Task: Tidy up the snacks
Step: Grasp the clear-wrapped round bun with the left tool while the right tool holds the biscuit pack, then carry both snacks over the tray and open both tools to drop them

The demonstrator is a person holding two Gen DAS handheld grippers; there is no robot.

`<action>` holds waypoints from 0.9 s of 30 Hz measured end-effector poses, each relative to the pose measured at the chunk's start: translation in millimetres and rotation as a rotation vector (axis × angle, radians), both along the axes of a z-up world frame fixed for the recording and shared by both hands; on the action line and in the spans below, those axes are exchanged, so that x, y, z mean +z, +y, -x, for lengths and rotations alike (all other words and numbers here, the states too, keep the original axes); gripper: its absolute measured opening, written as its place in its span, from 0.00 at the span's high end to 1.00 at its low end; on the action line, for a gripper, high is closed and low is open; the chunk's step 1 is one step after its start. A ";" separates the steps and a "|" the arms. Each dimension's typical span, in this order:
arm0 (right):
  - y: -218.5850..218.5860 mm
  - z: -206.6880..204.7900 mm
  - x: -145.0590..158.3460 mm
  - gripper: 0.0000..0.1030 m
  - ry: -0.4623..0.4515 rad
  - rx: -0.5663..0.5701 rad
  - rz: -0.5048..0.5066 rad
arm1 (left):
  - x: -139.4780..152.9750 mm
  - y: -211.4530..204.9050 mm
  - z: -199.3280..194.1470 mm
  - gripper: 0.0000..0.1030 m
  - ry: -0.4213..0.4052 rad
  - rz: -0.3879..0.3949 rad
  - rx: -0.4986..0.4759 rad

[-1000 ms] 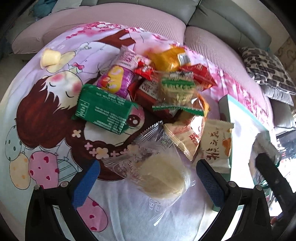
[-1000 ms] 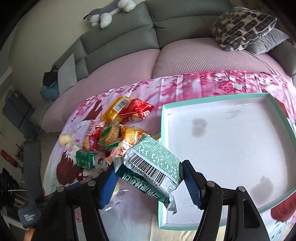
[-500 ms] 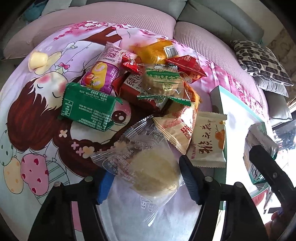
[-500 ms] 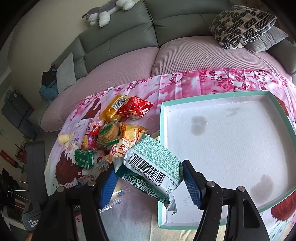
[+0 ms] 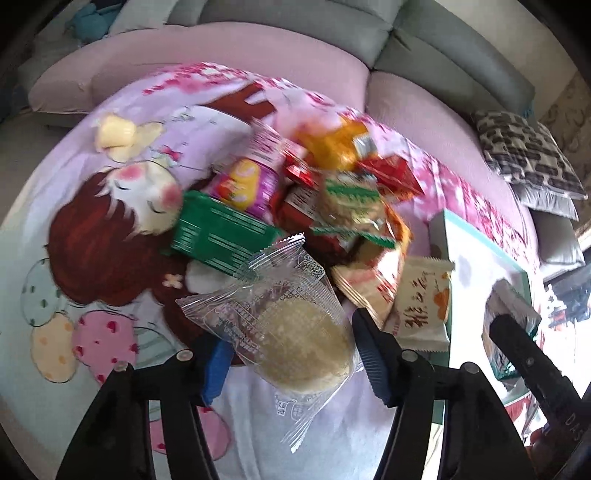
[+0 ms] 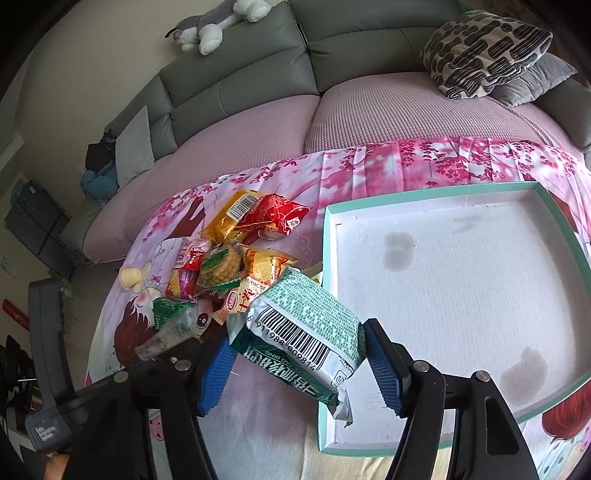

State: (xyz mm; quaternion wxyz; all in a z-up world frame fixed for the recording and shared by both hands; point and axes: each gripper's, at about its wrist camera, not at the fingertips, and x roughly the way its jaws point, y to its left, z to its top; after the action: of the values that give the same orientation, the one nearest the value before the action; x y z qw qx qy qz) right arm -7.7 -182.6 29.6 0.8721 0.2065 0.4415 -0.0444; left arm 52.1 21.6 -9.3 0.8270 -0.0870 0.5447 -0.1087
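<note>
Our right gripper pinches the green-white packet (barcode up) over the tray's near-left corner, open floor lying right; our left gripper clamps the clear-wrapped cake, pile-side.

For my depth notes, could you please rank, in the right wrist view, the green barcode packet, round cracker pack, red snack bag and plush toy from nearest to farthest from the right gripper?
1. Green barcode packet, between the fingers.
2. Round cracker pack, left pile.
3. Red snack bag, pile's far end.
4. Plush toy, atop the sofa back.
</note>
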 end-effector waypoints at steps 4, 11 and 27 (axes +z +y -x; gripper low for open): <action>0.7 0.3 0.6 0.32 -0.001 0.003 -0.001 | 8.6 11.8 0.0 0.38 -0.024 0.019 0.032; -8.5 4.6 8.5 0.32 -0.027 -0.021 -0.008 | 33.3 12.6 2.7 0.38 -0.141 0.095 0.040; -95.6 25.2 27.9 0.32 -0.035 -0.302 0.160 | 71.2 -78.0 -0.9 0.38 -0.247 0.094 -0.195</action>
State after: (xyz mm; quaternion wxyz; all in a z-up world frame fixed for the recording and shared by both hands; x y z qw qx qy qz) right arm -33.0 -278.3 57.5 0.8767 0.2009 0.3855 -0.2062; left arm 52.9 -56.4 61.9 0.8683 -0.0583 0.4388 -0.2238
